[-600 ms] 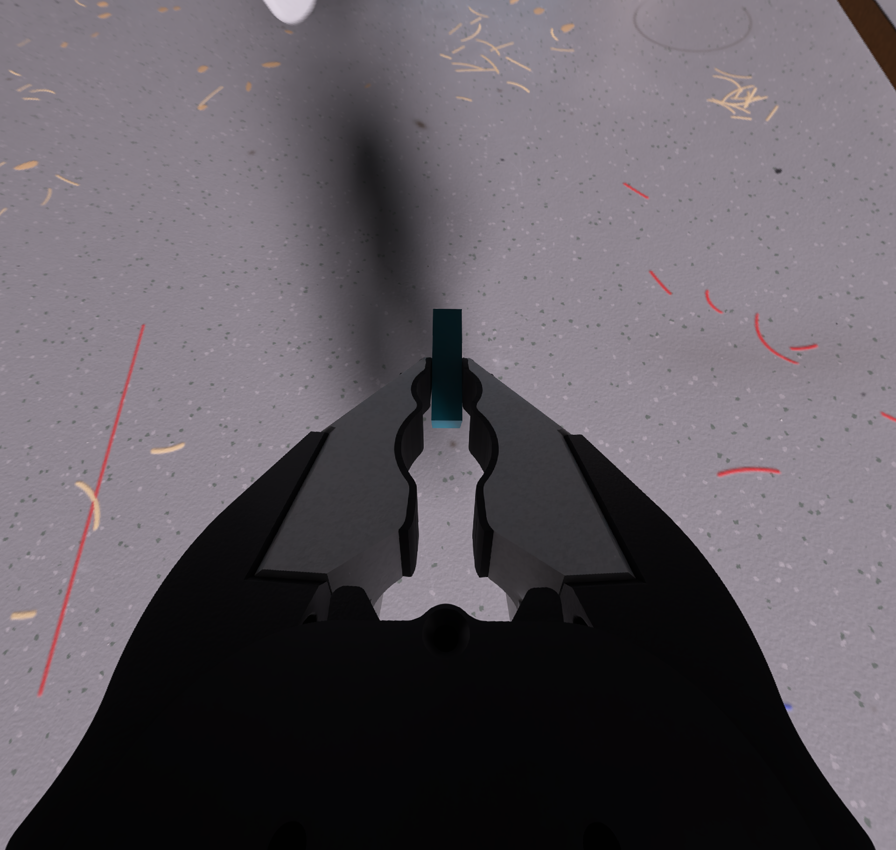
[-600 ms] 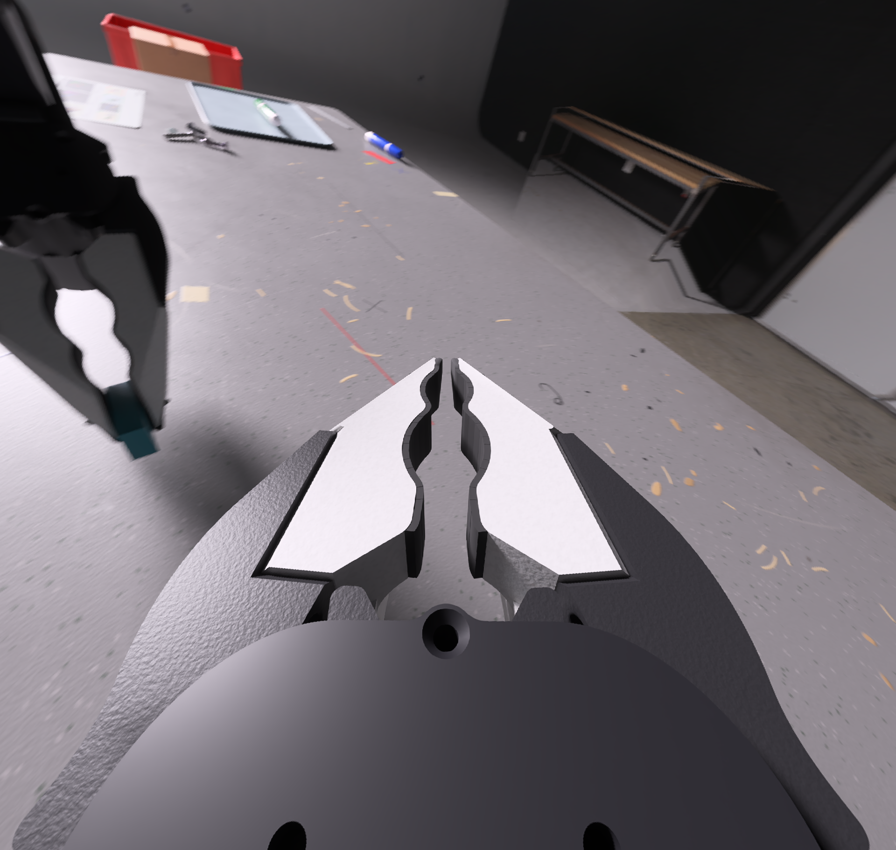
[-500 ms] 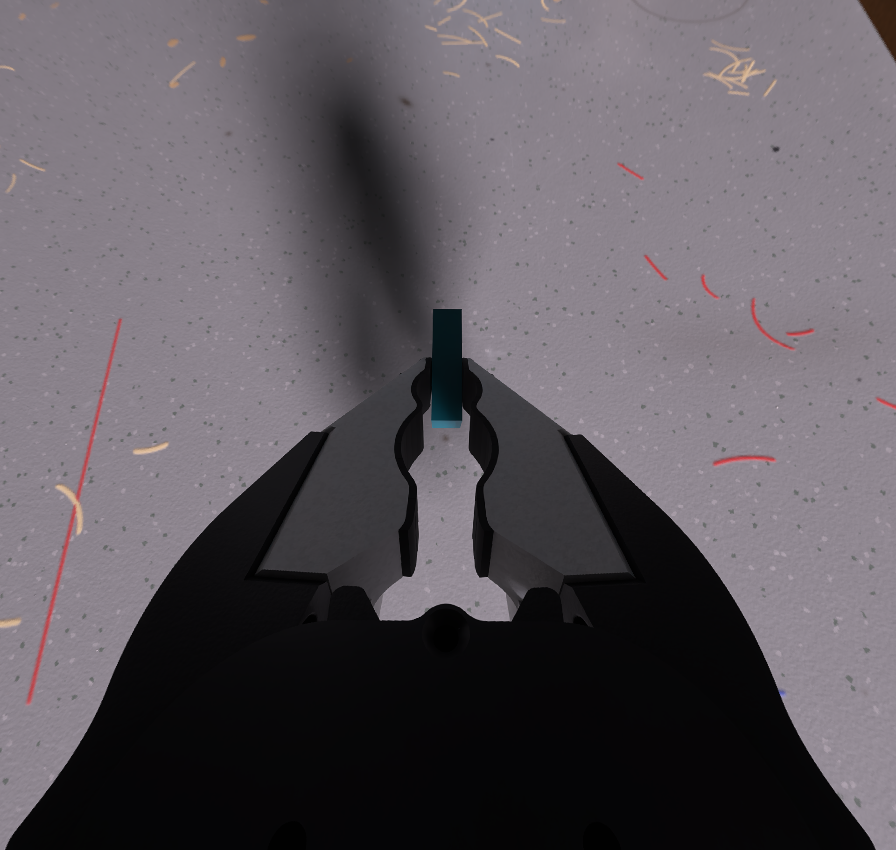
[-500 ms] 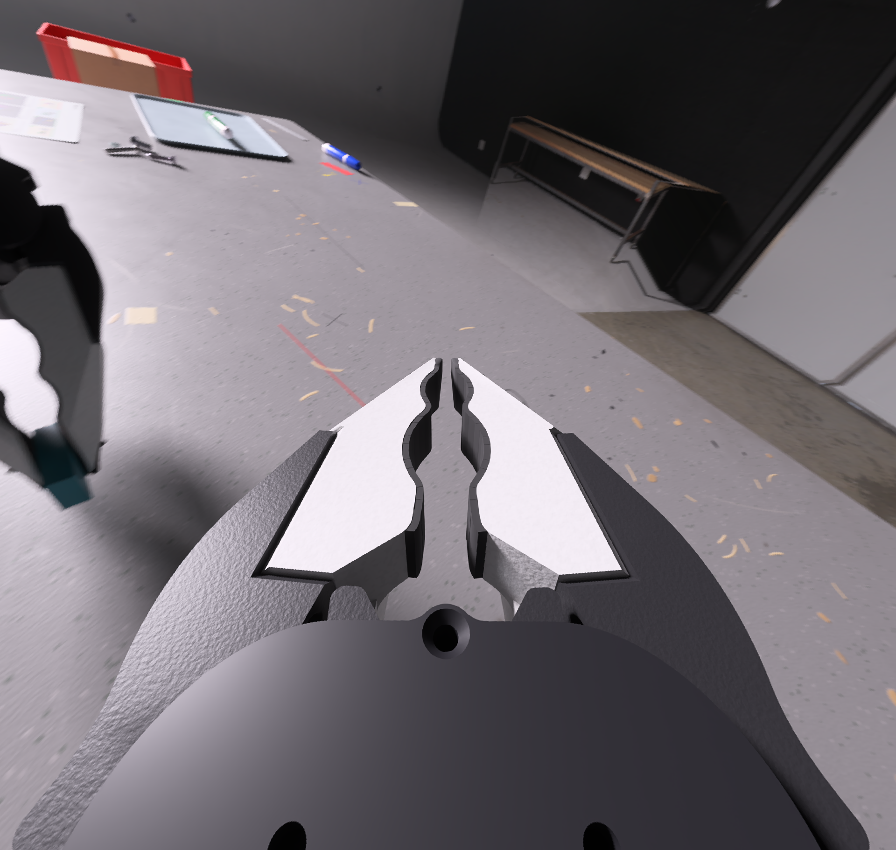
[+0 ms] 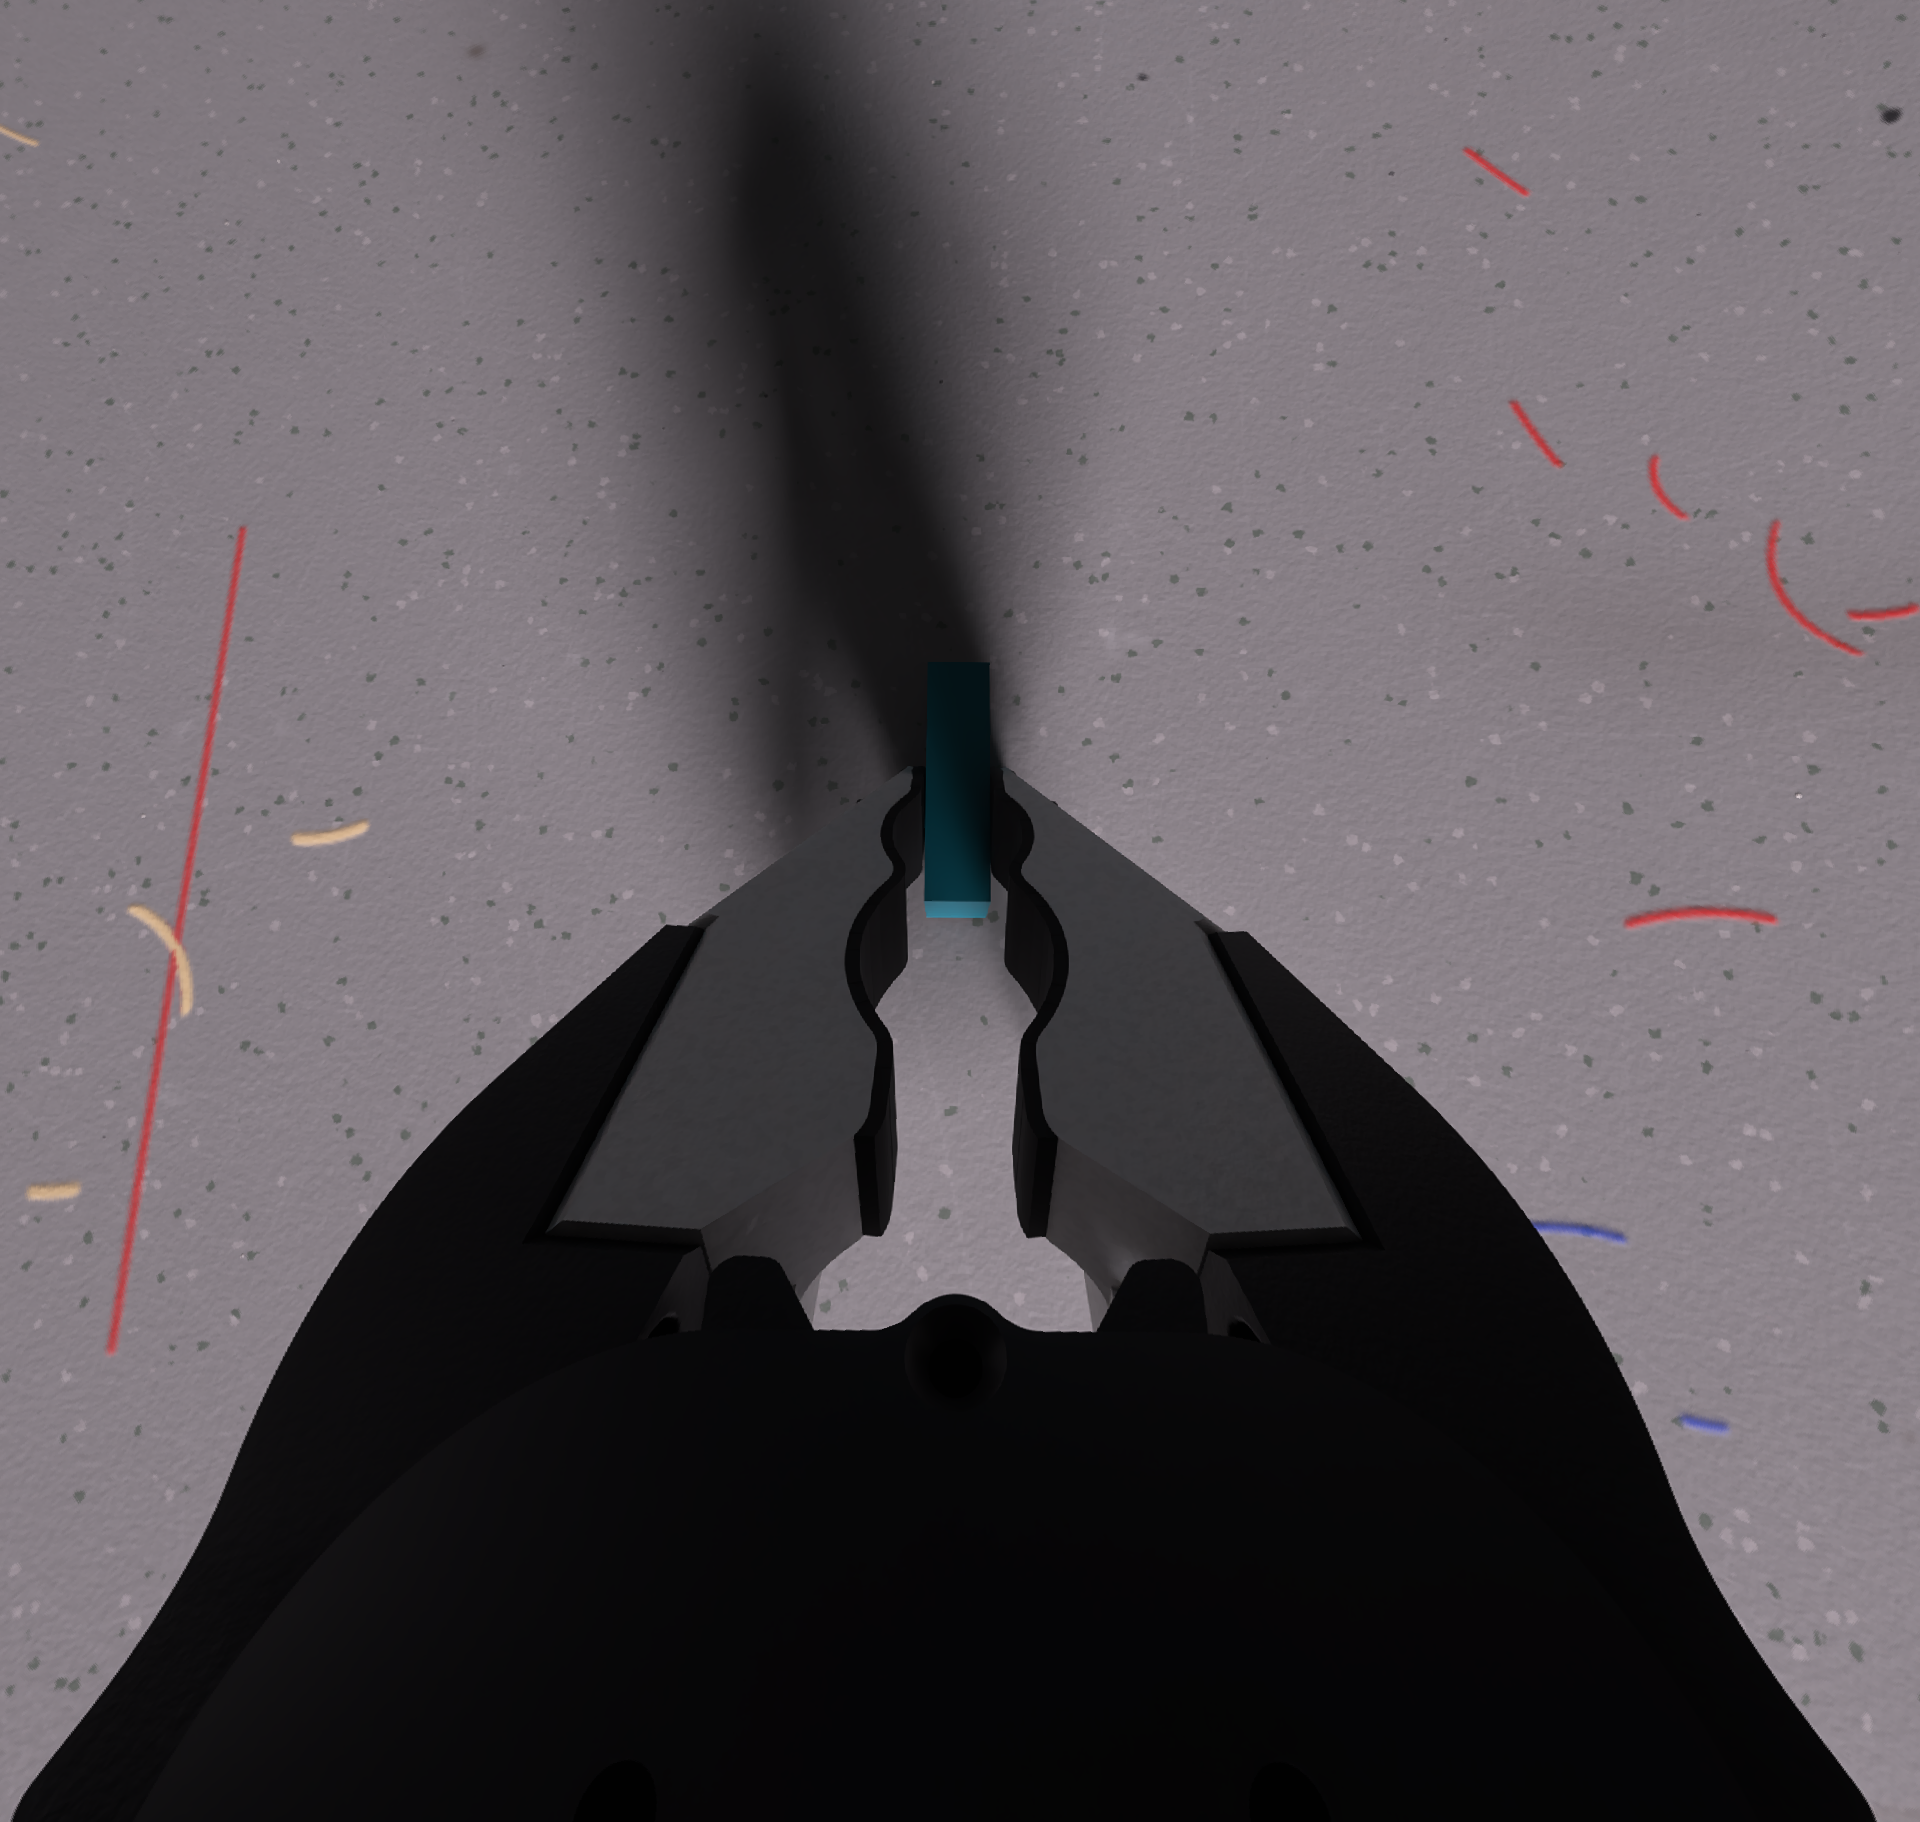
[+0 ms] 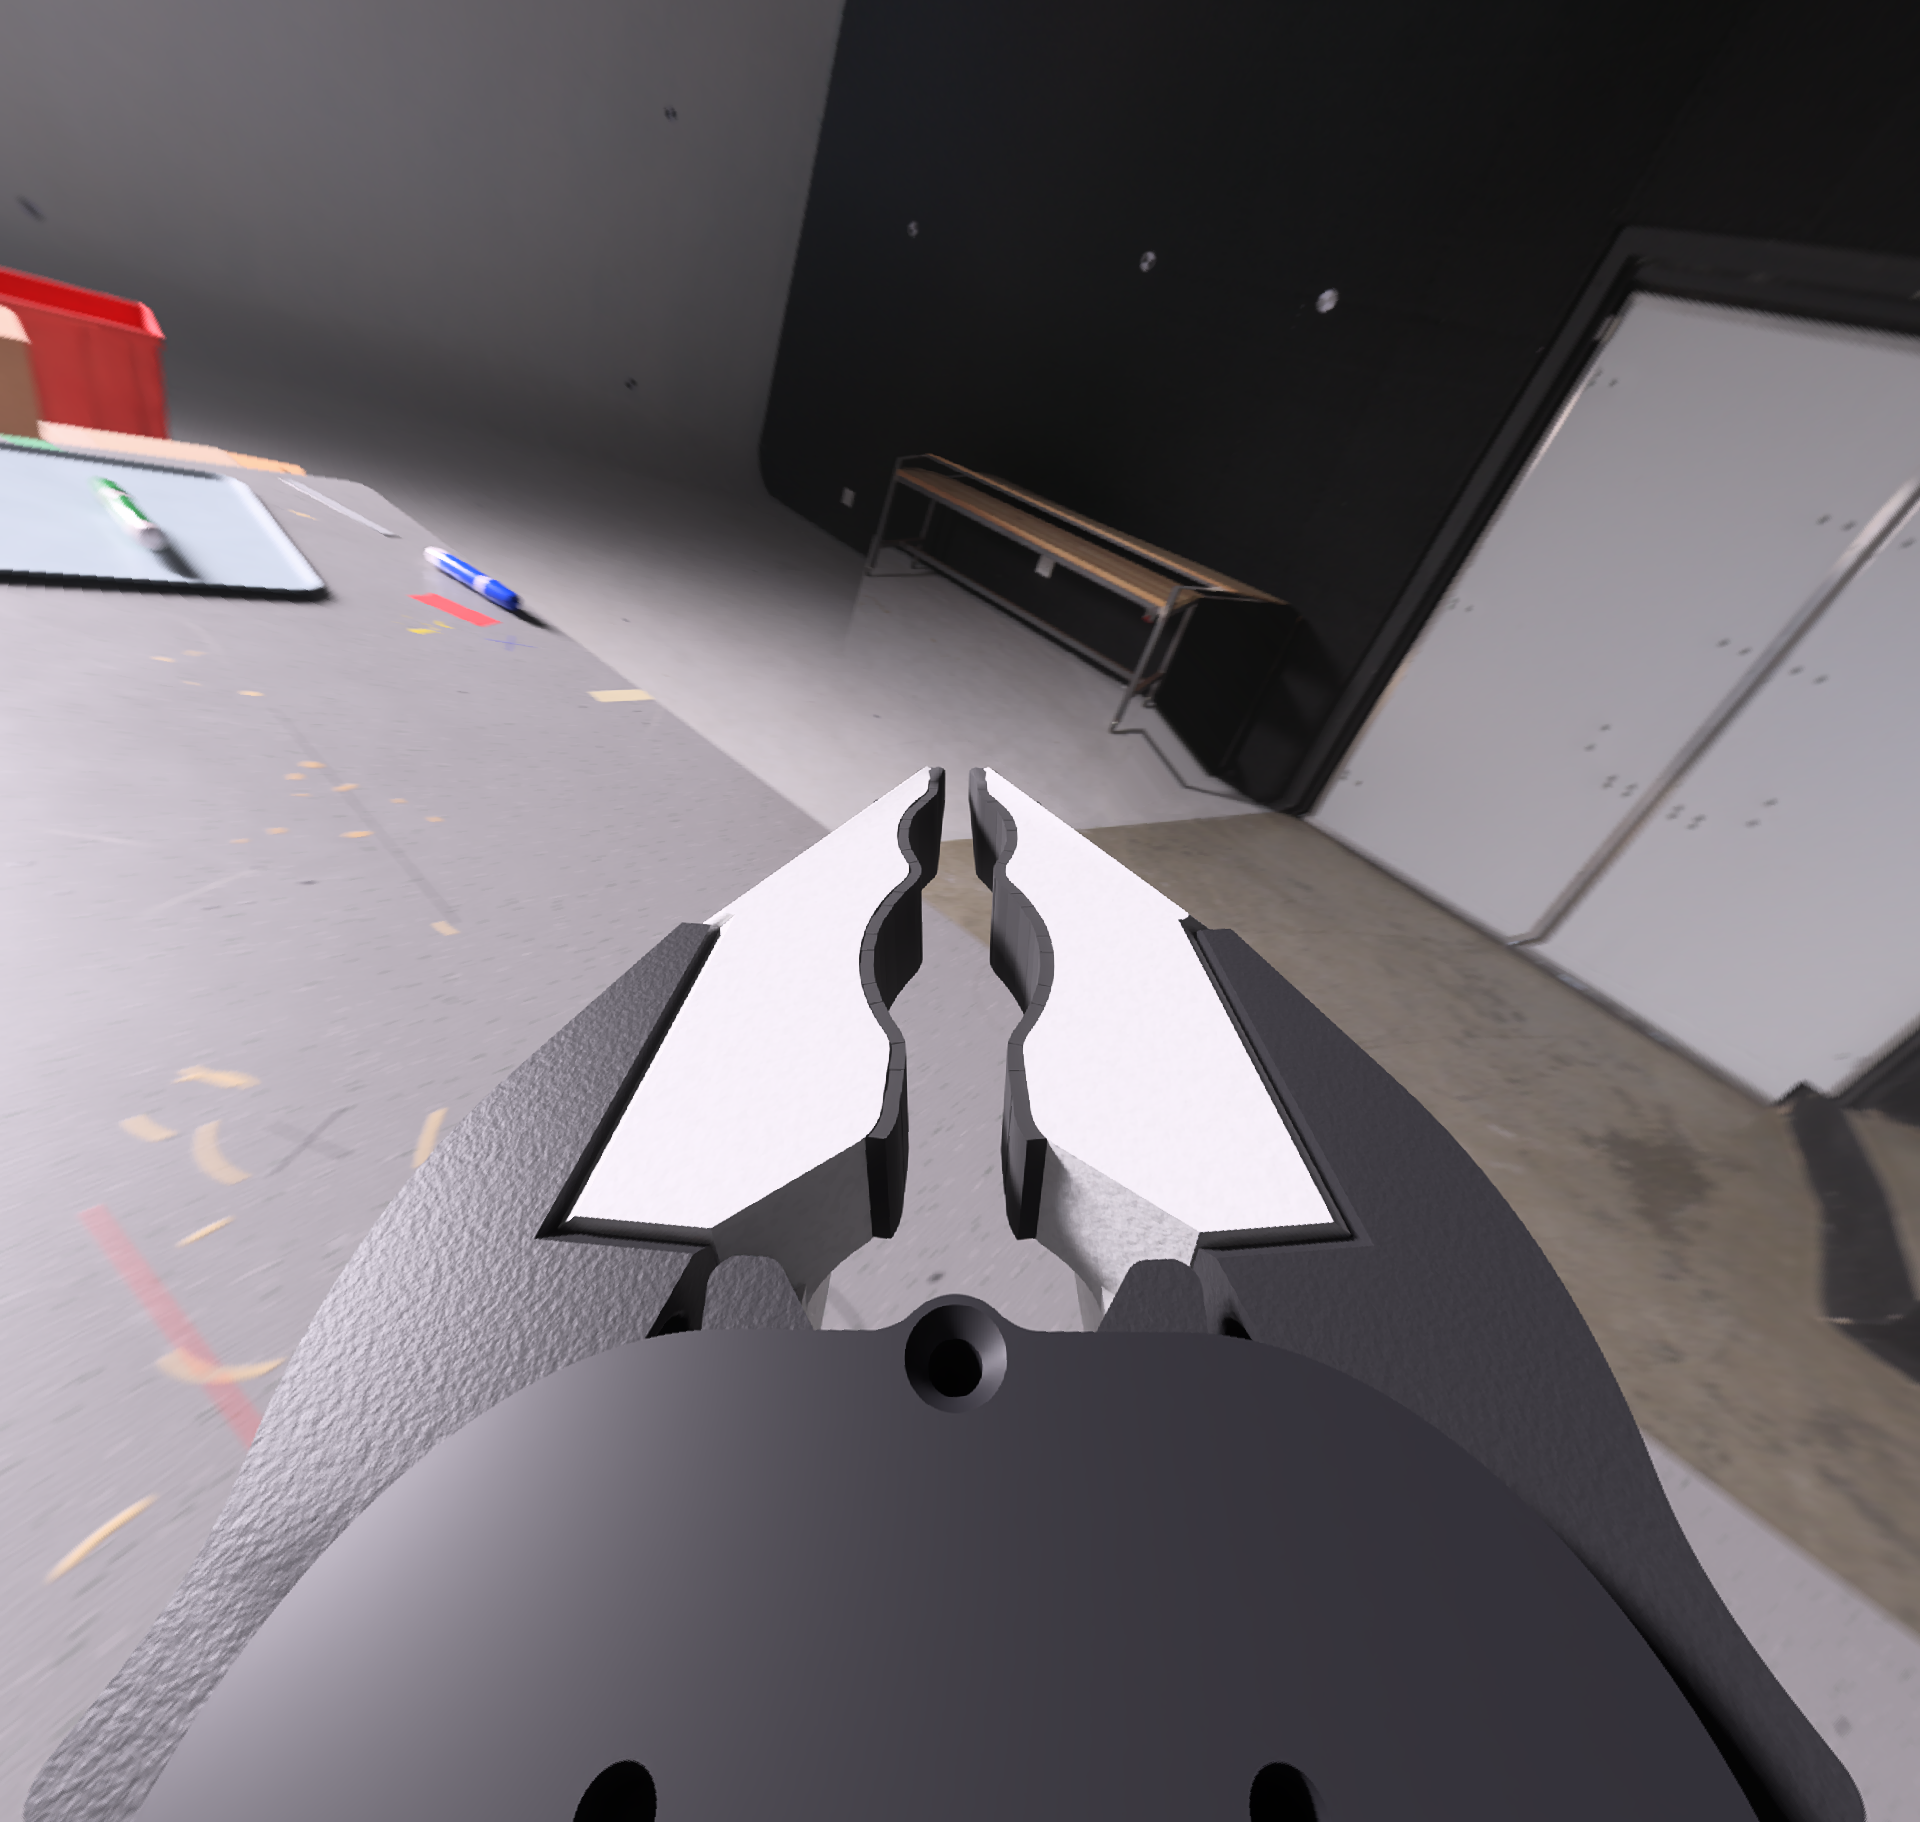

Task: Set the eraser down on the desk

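Note:
In the left wrist view my left gripper [image 5: 957,780] is shut on a thin teal eraser [image 5: 957,733]. The eraser stands on edge between the fingertips and juts forward past them. It hangs close above the grey speckled desk [image 5: 416,422], and a dark shadow runs away from it across the desk. Whether it touches the desk I cannot tell. In the right wrist view my right gripper [image 6: 957,780] is shut and empty. It points out past the desk's edge [image 6: 727,733] toward the room. The eraser and the left gripper do not show in the right wrist view.
Red and tan marks are scattered on the desk near the eraser. At the desk's far end lie a blue marker [image 6: 473,577], a grey-blue tray [image 6: 260,546] with a green pen [image 6: 130,515], and a red bin [image 6: 94,359]. A bench [image 6: 1070,546] stands beyond.
My left gripper has come down closer to the desk with the eraser still held. My right gripper has swung to the right and up, and the left gripper has left its view.

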### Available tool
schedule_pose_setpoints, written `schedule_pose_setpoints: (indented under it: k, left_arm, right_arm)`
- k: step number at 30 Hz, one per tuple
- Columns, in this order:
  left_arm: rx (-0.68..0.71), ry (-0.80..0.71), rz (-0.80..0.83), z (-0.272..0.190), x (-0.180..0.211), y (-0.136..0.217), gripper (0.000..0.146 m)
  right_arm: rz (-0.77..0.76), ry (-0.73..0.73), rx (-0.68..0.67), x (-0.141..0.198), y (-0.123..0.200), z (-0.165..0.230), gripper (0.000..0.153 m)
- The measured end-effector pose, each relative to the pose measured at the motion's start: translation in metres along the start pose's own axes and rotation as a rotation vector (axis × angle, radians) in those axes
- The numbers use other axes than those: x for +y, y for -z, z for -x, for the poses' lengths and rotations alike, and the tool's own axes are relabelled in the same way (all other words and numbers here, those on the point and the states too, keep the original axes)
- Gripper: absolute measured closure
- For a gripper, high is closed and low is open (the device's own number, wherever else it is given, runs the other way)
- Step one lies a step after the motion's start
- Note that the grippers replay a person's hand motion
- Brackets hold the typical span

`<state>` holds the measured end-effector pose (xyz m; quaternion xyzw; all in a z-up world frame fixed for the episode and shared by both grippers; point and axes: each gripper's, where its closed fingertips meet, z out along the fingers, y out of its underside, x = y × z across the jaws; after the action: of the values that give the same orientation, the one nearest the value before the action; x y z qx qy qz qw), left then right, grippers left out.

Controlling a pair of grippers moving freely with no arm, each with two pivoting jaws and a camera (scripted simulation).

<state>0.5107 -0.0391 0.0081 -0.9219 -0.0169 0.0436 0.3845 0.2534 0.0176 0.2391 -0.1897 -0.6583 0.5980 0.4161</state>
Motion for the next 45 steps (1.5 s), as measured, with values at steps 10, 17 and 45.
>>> schedule_pose_setpoints:
  k: [10, 17, 45]
  left_arm:
    - [0.009, 0.01, -0.001, 0.0, 0.001, 0.001, 0.135]
    - [0.024, 0.022, -0.005, 0.0, 0.001, 0.001, 0.135]
    - [0.041, 0.047, -0.008, 0.001, 0.001, 0.001, 0.135]
  right_arm:
    - [0.112, 0.128, 0.115, 0.012, -0.082, -0.056, 0.148]
    - [0.123, 0.116, 0.114, 0.024, -0.084, -0.062, 0.148]
    - [0.114, 0.132, 0.073, 0.021, -0.088, -0.055, 0.15]
